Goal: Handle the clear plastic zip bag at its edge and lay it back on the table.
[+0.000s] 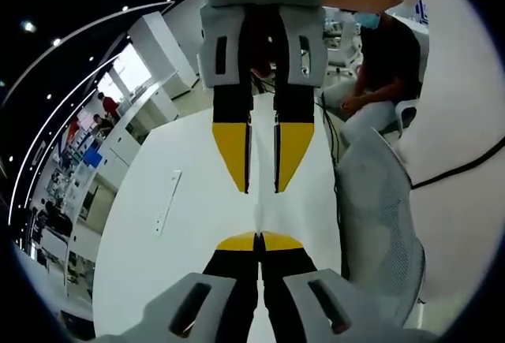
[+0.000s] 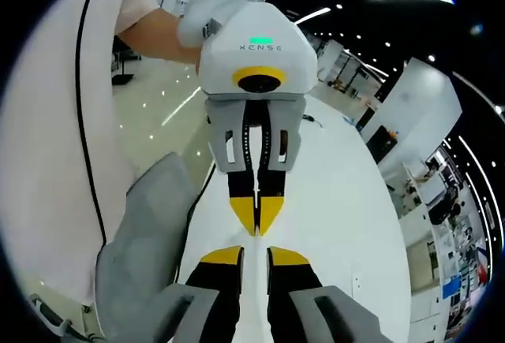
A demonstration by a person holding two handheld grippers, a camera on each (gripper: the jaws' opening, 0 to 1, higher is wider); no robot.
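Note:
High over the white table (image 1: 150,272), my two grippers face each other tip to tip. My left gripper (image 1: 258,238) rises from the bottom of the left gripper view with its yellow tips pressed together, shut. In the right gripper view it hangs from the top, left gripper (image 2: 256,215). My right gripper (image 2: 255,256) stands with a narrow gap between its yellow-tipped jaws, and it comes down from above as right gripper (image 1: 262,162) in the left gripper view. A faint thin line runs from the left tips toward that gap. I cannot tell whether it is the clear bag seen edge-on.
A grey mesh chair (image 1: 379,217) stands against the table's side, chair (image 2: 146,233). A narrow white strip (image 1: 167,201) lies flat on the table. A person in dark clothes (image 1: 383,59) sits farther back. A white-gloved hand (image 2: 221,4) holds the left gripper. Office desks fill the background.

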